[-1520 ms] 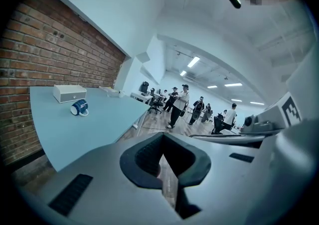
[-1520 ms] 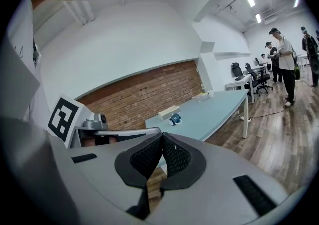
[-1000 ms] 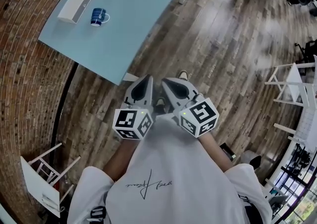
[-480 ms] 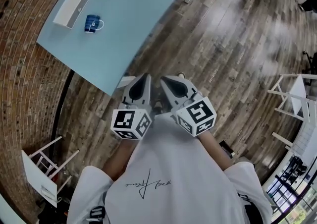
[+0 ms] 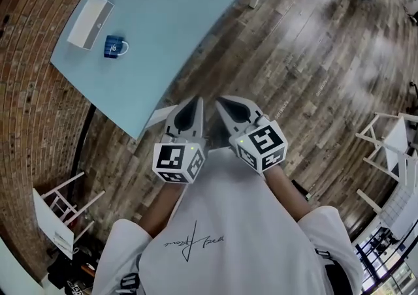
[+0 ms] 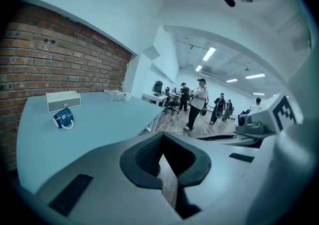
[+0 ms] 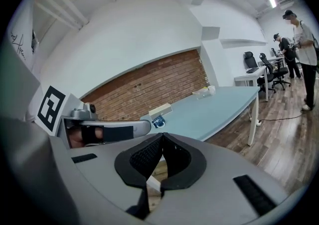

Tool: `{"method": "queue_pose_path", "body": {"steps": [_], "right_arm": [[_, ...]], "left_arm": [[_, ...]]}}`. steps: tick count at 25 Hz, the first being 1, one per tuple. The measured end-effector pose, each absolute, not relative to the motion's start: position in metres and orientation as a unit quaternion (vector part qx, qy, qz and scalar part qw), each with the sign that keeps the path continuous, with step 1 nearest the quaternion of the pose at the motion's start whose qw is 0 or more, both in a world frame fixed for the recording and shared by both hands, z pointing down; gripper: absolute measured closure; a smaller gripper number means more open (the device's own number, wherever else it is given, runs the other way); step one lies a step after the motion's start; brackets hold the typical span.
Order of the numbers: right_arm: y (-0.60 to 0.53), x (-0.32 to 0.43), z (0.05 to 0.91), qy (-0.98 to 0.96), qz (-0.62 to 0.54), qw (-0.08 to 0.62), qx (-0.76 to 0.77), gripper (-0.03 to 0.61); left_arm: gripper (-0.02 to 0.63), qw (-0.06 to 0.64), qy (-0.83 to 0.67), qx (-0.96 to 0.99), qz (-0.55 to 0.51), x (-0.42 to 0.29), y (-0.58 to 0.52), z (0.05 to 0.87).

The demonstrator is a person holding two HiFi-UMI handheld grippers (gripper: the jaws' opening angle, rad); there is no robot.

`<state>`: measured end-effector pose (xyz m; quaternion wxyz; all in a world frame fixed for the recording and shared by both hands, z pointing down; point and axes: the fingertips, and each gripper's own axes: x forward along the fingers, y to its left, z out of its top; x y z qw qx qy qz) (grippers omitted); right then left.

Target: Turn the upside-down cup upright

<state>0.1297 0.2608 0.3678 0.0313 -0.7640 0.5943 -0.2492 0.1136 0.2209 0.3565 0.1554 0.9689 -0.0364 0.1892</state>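
The blue table (image 5: 189,6) stands well ahead. On it, the blue cup (image 5: 115,46) sits just beside a white box (image 5: 90,14). The left gripper (image 5: 194,102) and right gripper (image 5: 222,101) hold nothing, fingers pressed together. I think the job is just starting: get closer, then open up.

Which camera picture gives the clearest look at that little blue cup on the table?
The left gripper view: the blue cup appears largest, side-on, handle and white mark visible, beside the white box. The head view shows the cup small, from above; the right gripper view shows only a tiny blue speck.
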Motion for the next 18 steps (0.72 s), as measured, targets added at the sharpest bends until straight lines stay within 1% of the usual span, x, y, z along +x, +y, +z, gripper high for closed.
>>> {"method": "queue_pose_path", "body": {"steps": [3, 8, 18], "right_arm": [[0.264, 0.144, 0.367, 0.604, -0.252, 0.042, -0.755, 0.558], [0.249, 0.152, 0.362, 0.630, -0.247, 0.053, -0.734, 0.558], [0.196, 0.152, 0.364, 0.692, -0.254, 0.018, -0.676, 0.557]], "left_arm": [[0.604, 0.154, -0.044, 0.967, 0.197, 0.128, 0.229, 0.358], [0.604, 0.175, -0.086, 0.960, 0.203, 0.132, 0.211, 0.361], [0.604, 0.208, -0.177, 0.946, 0.173, 0.125, 0.159, 0.367]]}}
